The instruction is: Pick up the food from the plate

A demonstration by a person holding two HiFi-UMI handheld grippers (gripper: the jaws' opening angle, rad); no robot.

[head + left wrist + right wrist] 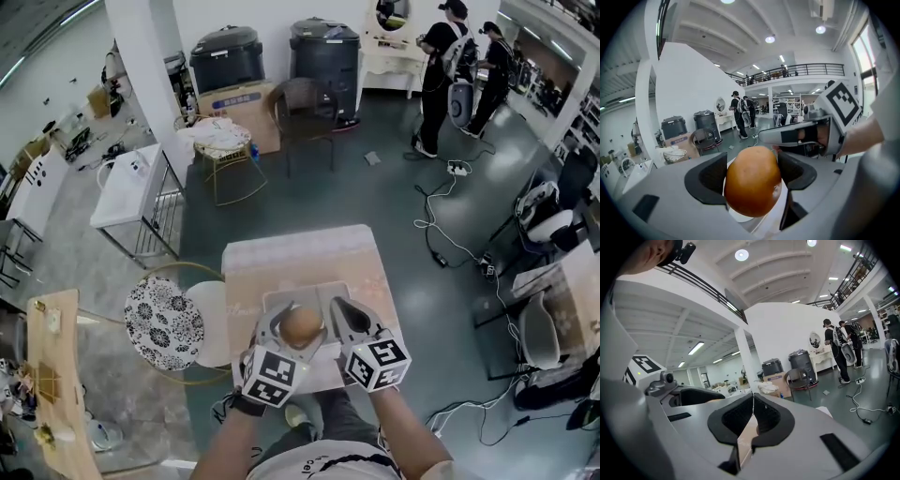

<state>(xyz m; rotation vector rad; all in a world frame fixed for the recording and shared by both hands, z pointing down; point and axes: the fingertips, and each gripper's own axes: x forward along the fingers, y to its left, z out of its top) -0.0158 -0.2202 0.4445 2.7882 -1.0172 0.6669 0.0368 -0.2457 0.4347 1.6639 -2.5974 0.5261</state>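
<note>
Holding the food (pixel 752 180), a round orange-brown lump with smooth skin, between the two jaws of the left hand-held gripper (pixel 752 174). Parted just as wide as the food, with dark pads pressed against its left and right sides. From the head view, poised over the pale plate (pixel 330 290), near its middle; hard to tell there whether clear of the plate or touching it. In the left gripper view, backed by a patch of white plate just under the food. Set with the plate on a small pinkish table (pixel 300 251), toward the near edge.

Beside it on the right, the right hand-held gripper (pixel 339 309), close to the food, tip over the plate's right part. Shut tight in the right gripper view, jaws meeting along their length with nothing between them, only a sliver of table showing through the slit below. Gripped by bare hands and forearms at the bottom of the head view.

Around the table, on a grey floor:
- a stool (pixel 164 323) with a black-and-white patterned seat, just to the left
- a dark chair (pixel 305 108) farther back
- two black bins (pixel 325 47) against the far wall
- a cardboard box (pixel 239 103) below the left bin
- two people (pixel 441 66) standing at the upper right
- cables (pixel 441 225) trailing across the floor on the right
</note>
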